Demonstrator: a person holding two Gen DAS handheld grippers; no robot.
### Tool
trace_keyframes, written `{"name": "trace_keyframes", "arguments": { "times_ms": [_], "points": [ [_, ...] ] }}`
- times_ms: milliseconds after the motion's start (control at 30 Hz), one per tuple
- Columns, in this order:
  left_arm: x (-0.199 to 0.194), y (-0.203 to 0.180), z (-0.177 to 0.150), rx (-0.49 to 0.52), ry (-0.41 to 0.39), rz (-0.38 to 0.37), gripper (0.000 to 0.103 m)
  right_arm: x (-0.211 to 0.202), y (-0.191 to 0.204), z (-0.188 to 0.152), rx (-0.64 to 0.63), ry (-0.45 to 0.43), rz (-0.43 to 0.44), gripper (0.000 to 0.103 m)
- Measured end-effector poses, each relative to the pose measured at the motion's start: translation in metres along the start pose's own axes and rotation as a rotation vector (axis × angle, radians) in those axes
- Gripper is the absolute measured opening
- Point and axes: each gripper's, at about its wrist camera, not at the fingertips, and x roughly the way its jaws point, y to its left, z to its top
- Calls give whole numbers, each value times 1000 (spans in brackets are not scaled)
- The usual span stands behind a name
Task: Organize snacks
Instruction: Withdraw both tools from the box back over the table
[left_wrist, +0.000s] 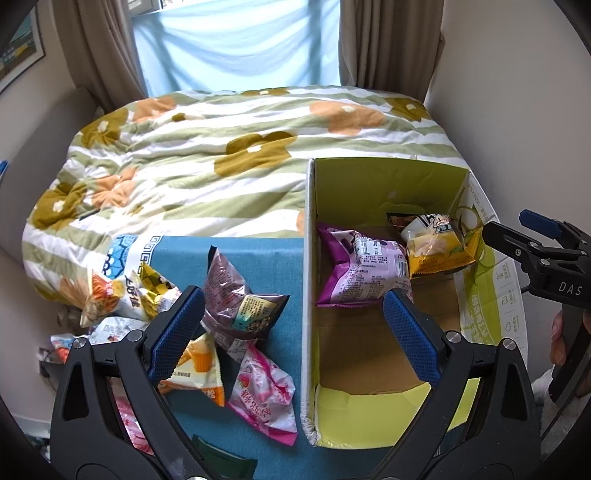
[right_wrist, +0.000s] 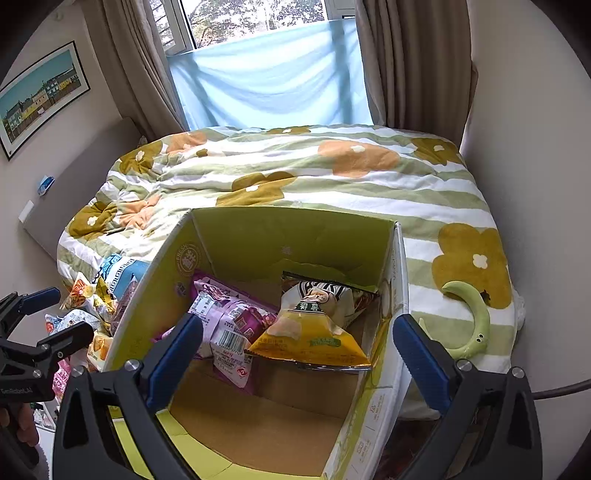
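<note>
Now the flowered bed (left_wrist: 229, 155) is seen filling the far side of both views, with the open cardboard box (right_wrist: 236, 243) set at its near edge beside a blue tabletop (left_wrist: 280, 258). Both grippers are pitched steeply downward. The right gripper (right_wrist: 297, 350) is held over the box, its fingers (right_wrist: 173, 354) spread wide and nothing caught between them. The left gripper (left_wrist: 293, 326) is held astride the box's left wall, one finger over the tabletop and one over the box floor; its fingers (left_wrist: 410, 332) are likewise spread wide and empty. A hand (left_wrist: 559, 341) is glimpsed on the right gripper's handle in the left wrist view.

Inside the box, against the far wall, a purple packet (right_wrist: 229, 325) is seen lying beside a yellow packet (right_wrist: 314, 332), the two touching. Left of the box, loose snacks are heaped on the tabletop: a dark maroon packet (left_wrist: 236, 306), a pink packet (left_wrist: 266, 395), an orange packet (left_wrist: 201, 369) and a white-and-yellow packet (left_wrist: 125, 295). A green crescent-shaped item (right_wrist: 474, 321) is left lying on the bed to the box's right.
</note>
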Motion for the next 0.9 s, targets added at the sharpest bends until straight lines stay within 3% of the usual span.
{"name": "trace_keyframes", "arguments": {
  "times_ms": [267, 533, 900],
  "points": [
    [-40, 34, -17, -18, -58, 2, 97, -38, 38, -3, -10, -64, 28, 103],
    [-83, 106, -56, -45, -106, 9, 97, -69, 103, -18, -7, -116, 58, 103],
    [-106, 218, -136, -98, -68, -34, 97, -79, 216, -81, -15, -92, 57, 103]
  ]
}}
